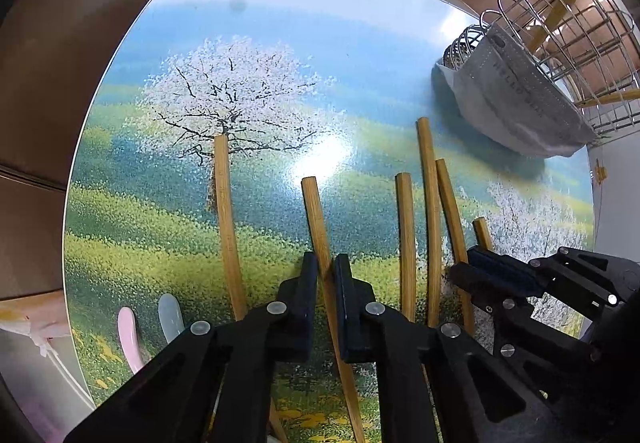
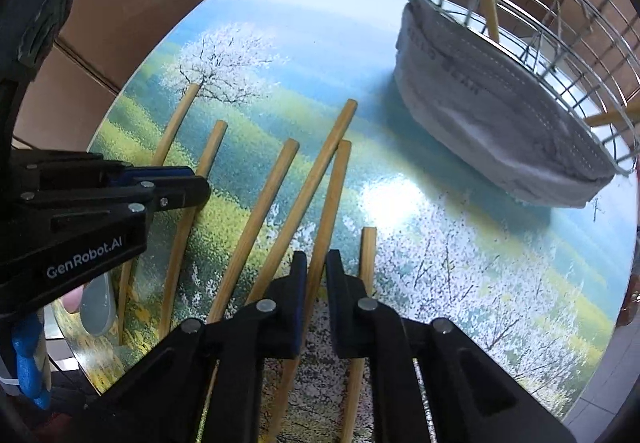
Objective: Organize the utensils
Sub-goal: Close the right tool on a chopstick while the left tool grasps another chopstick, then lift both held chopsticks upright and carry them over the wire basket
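Six chopsticks (image 1: 226, 227) lie flat, beside two spoons (image 1: 130, 339).

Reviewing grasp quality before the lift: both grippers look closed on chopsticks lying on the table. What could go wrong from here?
1. The right gripper is pinching one chopstick that lies against its neighbours; lifting may drag or roll them.
2. The left gripper holds its chopstick well off-centre, so it could tilt or slip in the grip.
3. The wire rack has a grey cloth draped on its near edge; a long chopstick could snag there on the way in.
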Tool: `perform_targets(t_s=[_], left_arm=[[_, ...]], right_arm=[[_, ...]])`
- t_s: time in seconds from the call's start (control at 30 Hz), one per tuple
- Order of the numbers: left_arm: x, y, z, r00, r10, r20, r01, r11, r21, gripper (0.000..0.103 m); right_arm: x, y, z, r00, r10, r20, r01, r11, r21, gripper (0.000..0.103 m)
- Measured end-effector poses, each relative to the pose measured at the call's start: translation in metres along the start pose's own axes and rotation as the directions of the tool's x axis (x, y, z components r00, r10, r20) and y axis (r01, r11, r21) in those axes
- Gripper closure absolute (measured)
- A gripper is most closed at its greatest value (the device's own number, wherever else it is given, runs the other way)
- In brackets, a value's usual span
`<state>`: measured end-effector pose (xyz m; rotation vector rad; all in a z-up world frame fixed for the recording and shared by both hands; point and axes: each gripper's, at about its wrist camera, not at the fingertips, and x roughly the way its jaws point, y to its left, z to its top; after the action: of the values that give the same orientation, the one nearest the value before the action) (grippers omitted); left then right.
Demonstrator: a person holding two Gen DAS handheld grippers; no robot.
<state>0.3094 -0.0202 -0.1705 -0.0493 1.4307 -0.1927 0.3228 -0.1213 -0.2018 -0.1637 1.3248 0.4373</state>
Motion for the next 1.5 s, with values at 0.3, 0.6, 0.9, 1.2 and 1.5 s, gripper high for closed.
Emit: perform_targets(t_s=[0.3, 0.6, 0.9, 1.2, 1.5], left_arm=[[0.000, -0.007, -0.006, 1.000, -0.003, 0.027, 0.003, 1.000, -0.017, 0.096], [-0.028, -0.001, -0.018, 0.996, -0.025, 0.090, 0.027, 0.999, -0.020, 0.097], [-0.073, -0.005, -0.048, 0.977, -0.070, 0.201, 0.072, 0.997, -0.001, 0.097], [-0.130, -0.002, -0.074, 0.927, -0.127, 0.351, 0.135, 0.991, 0.004, 0.097], [-0.185, -0.016, -0.090, 0.858, -0.156, 0.490, 0.154, 0.987, 0.045, 0.098]], right_arm=[[0.001, 0.004, -0.001, 1.000, -0.011, 0.022, 0.011, 1.000, 0.020, 0.096], [-0.028, -0.003, -0.018, 0.995, 0.007, 0.099, -0.010, 0.999, 0.033, 0.096], [-0.080, 0.008, -0.058, 0.976, 0.031, 0.218, -0.038, 0.999, 0.028, 0.096], [-0.136, 0.016, -0.090, 0.933, 0.049, 0.356, -0.067, 0.997, 0.038, 0.096], [-0.196, 0.004, -0.101, 0.870, 0.028, 0.492, -0.072, 0.995, 0.070, 0.096]])
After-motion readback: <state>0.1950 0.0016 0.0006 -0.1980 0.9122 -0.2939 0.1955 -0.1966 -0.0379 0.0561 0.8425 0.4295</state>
